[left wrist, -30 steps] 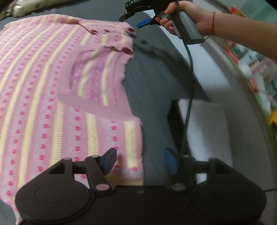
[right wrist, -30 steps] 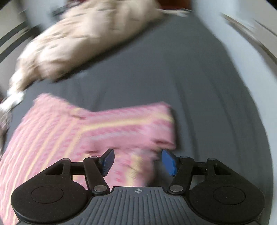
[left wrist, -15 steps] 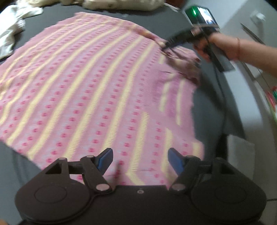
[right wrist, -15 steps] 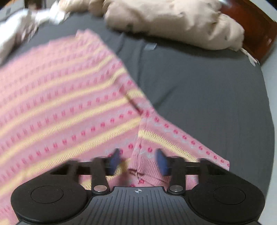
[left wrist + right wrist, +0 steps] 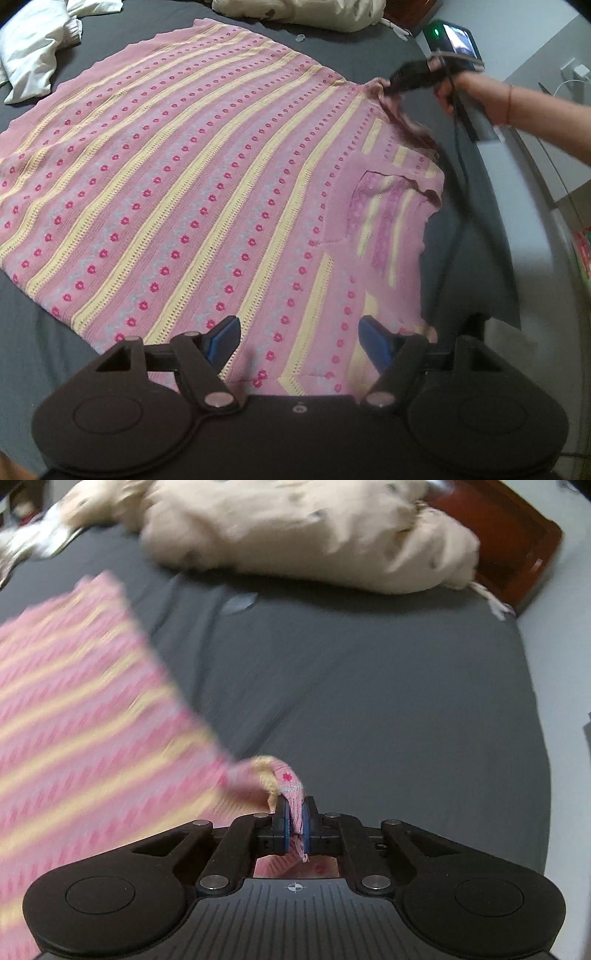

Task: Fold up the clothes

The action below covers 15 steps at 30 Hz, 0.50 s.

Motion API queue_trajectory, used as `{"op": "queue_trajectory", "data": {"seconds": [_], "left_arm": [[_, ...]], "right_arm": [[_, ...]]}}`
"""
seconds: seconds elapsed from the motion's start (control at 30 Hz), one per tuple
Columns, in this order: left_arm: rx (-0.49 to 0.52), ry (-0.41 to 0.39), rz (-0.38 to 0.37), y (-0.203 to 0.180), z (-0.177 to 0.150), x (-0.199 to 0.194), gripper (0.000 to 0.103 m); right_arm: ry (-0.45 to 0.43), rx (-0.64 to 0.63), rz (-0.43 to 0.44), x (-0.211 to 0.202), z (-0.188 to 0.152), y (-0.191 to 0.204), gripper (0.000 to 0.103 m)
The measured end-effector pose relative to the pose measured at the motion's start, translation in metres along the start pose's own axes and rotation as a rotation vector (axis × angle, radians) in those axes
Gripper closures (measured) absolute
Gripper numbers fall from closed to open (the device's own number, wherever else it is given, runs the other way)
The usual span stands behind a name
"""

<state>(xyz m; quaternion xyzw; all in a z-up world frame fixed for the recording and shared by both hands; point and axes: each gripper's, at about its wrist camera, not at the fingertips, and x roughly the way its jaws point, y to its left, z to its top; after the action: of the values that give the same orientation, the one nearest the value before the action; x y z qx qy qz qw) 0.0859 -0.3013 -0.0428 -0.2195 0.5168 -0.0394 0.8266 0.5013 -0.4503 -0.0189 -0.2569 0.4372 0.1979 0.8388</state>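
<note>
moved: right gripper (image 5: 294, 818) has closed onto the sweater's corner since a second ago
left gripper (image 5: 299, 334): jaws apart, hovering over the hem
pink striped sweater (image 5: 192, 184): spread flat
surface: grey bedsheet (image 5: 388, 701), beige bedding (image 5: 295, 528) beyond

- I see one pink striped top (image 5: 192, 177) on one gray bed (image 5: 388, 701).
- I hold two grippers: left gripper (image 5: 297, 338), right gripper (image 5: 294, 818).
- One cream blanket (image 5: 295, 531).
- One white cloth (image 5: 33, 55).
</note>
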Motion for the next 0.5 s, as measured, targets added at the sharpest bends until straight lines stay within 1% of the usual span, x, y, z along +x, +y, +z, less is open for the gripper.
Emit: {"op": "queue_trajectory", "data": {"seconds": [0.07,0.17,0.23,0.3,0.33,0.37,0.4,0.43,0.47,0.5], "left_arm": [[0.002,0.006,-0.005,-0.001,0.002,0.0,0.033],[0.019,0.01,-0.003,-0.003,0.002,0.001,0.033],[0.024,0.014,-0.003,-0.003,0.001,0.001,0.033],[0.024,0.02,-0.005,-0.003,-0.002,0.0,0.033],[0.024,0.026,-0.008,-0.002,-0.003,0.001,0.033],[0.026,0.031,-0.01,-0.002,-0.004,0.001,0.033],[0.029,0.035,-0.013,-0.002,-0.005,0.001,0.033],[0.031,0.04,-0.015,-0.002,-0.007,0.001,0.033],[0.032,0.041,-0.015,-0.002,-0.007,0.001,0.033],[0.033,0.043,-0.016,-0.002,-0.008,0.001,0.033]], "right_arm": [[0.009,0.021,-0.02,0.014,0.017,-0.01,0.096],[0.055,0.093,0.017,0.038,0.035,-0.03,0.096],[0.101,0.16,0.064,0.048,0.038,-0.047,0.094],[0.131,0.248,0.13,0.053,0.039,-0.067,0.086],[0.13,0.288,0.136,0.051,0.038,-0.078,0.073],[0.128,0.328,0.141,0.049,0.037,-0.088,0.055],[0.123,0.365,0.143,0.046,0.035,-0.099,0.045],[0.099,0.382,0.122,0.039,0.033,-0.108,0.035],[0.074,0.399,0.103,0.033,0.03,-0.116,0.035],[0.056,0.406,0.103,0.024,0.026,-0.124,0.035]]}}
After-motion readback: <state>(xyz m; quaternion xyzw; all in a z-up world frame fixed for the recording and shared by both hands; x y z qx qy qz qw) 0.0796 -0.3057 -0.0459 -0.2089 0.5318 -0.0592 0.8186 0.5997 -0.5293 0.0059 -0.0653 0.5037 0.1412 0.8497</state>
